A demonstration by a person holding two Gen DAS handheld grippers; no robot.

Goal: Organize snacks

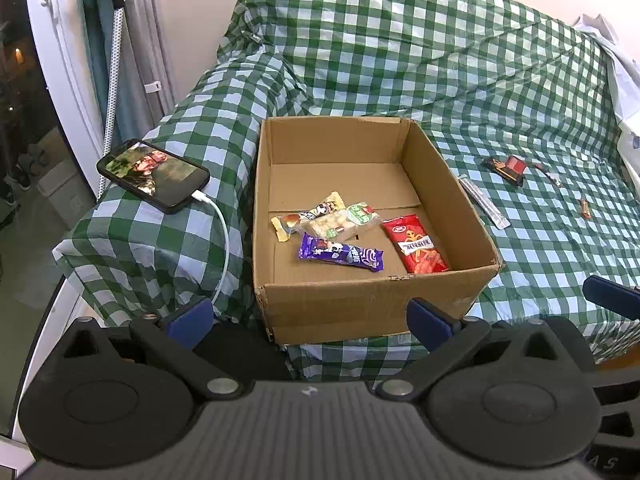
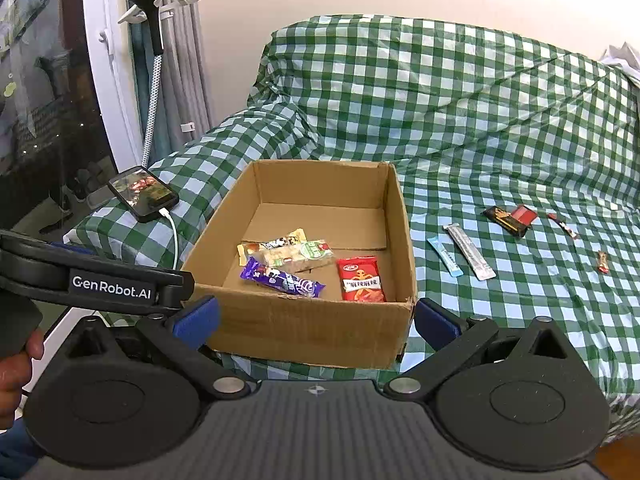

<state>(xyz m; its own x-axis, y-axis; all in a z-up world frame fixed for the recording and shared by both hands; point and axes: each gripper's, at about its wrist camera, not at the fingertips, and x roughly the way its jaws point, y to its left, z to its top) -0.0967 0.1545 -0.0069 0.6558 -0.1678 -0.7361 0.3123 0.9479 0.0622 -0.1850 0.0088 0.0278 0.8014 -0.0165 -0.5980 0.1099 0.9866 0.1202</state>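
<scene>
An open cardboard box sits on the green checked cloth. Inside lie a purple bar, a red packet, a green-and-white packet and a yellow-ended bar. To the right of the box, on the cloth, are a light blue stick, a silver stick, a black-and-red packet and two small candies. My left gripper and right gripper both hover open and empty before the box's near wall.
A phone with a white charging cable lies on the covered armrest left of the box. A window and curtain stand at far left. The cloth-covered backrest rises behind. A hand holds the left gripper's handle.
</scene>
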